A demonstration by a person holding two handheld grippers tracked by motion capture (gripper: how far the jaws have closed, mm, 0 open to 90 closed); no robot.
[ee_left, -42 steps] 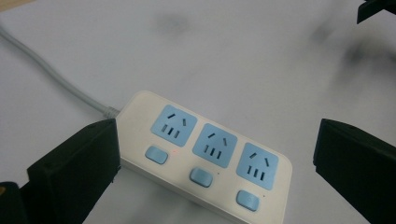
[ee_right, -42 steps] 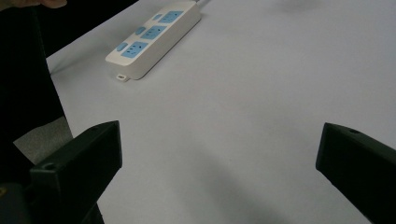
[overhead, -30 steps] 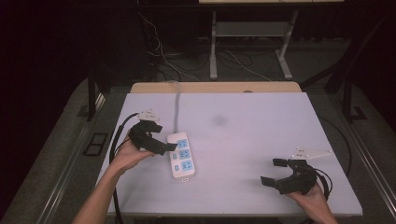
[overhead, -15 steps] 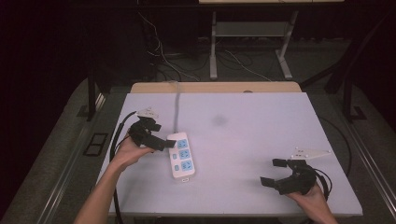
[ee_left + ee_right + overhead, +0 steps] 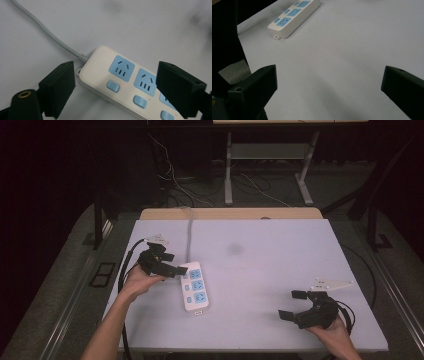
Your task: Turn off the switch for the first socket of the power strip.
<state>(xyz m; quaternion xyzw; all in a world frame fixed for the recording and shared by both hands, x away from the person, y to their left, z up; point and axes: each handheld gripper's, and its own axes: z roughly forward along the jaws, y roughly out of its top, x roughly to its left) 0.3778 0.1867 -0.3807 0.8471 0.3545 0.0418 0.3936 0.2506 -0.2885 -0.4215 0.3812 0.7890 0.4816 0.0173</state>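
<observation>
Nearest the person, the right gripper (image 5: 291, 305) hovers low over the pale grey table top (image 5: 280, 255), well to the right of the white plastic power strip with blue sockets (image 5: 193, 286) and a little nearer the table's front edge than it. Its black jaws stand wide apart with only bare table between them; in the right gripper view the strip (image 5: 293, 15) lies well off beyond them.

The power strip lies flat on the left half of the table, its length running away from the person and leaning slightly left at the far end. The left gripper (image 5: 179, 270) comes at that far end from the left. Its jaws have just been closing, yet they remain fairly wide. In the left gripper view one jaw sits just beside the strip's (image 5: 117, 82) corner where the cord enters, the other overlaps its sockets on the opposite side, and no pad is seen pressing on the casing.

From the strip's far end a grey round cord (image 5: 190, 232) runs straight off towards the table's back edge.
</observation>
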